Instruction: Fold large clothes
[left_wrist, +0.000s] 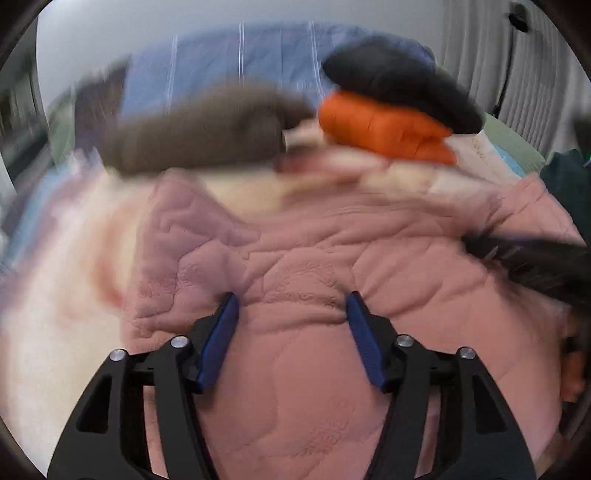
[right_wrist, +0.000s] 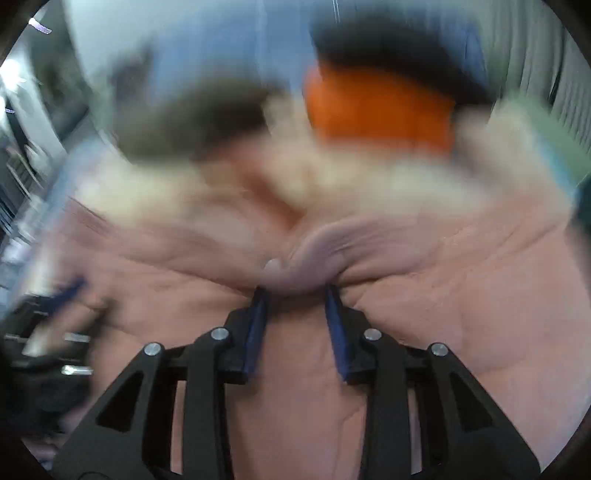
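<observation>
A large pink quilted jacket (left_wrist: 295, 266) with a cream fleece lining (left_wrist: 236, 192) lies spread out and fills both views. My left gripper (left_wrist: 291, 297) hovers open just over its quilted surface, the blue pads (left_wrist: 221, 332) wide apart and pressing on nothing. In the right wrist view my right gripper (right_wrist: 295, 290) has a bunched fold of the pink jacket (right_wrist: 306, 258) pinched between its fingertips, with creases fanning out from the pinch. Both pictures are smeared by motion. The left gripper (right_wrist: 70, 288) shows as a blur at the left edge of the right wrist view.
Behind the jacket sits a folded orange padded garment (left_wrist: 380, 129) with a dark one (left_wrist: 399, 85) on top, and a brown garment (left_wrist: 199, 136) to the left. A blue cover (left_wrist: 240, 70) lies at the back. Pale curtains (left_wrist: 480, 55) hang at the right.
</observation>
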